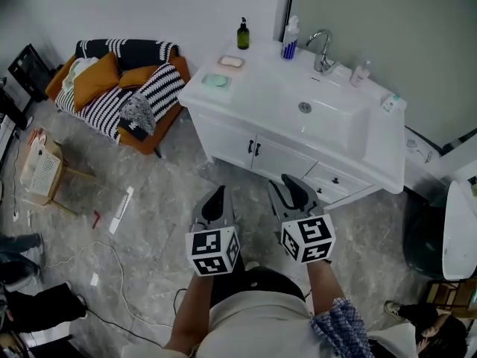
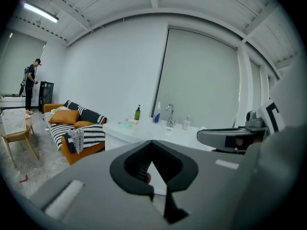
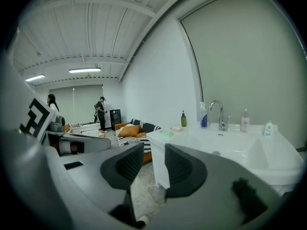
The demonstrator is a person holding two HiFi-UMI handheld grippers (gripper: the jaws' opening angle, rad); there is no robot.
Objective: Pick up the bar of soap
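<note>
At the far left a striped sofa (image 1: pixel 119 88) with orange cushions stands against the wall, just beside the white vanity (image 1: pixel 261 95). The soap is at the left end of the vanity top: a pale green bar (image 1: pixel 216 81) lies near the front corner, and behind it a pink bar (image 1: pixel 231 61) sits in what looks like a shallow dish, though it is too small to be sure. A dark bottle (image 1: pixel 243 34) stands behind them, and the tap (image 1: pixel 322 51) and basin (image 1: pixel 339 129) are further right.

Both grippers hang out in front of the cupboard doors, well apart from either bar. The left gripper (image 1: pixel 216 195) has its jaws closed tip to tip with nothing in them. The right gripper (image 1: pixel 293 185) has its jaws apart and is also empty.

The main risk is choosing the wrong one of the two bars. If the left gripper goes in, its closed tips would shove the bar instead of straddling it unless the jaws open first. The green bar lies flat and close to the corner, so a glancing touch could slide it off the edge, and a hard pinch on slick soap might squirt it loose
</note>
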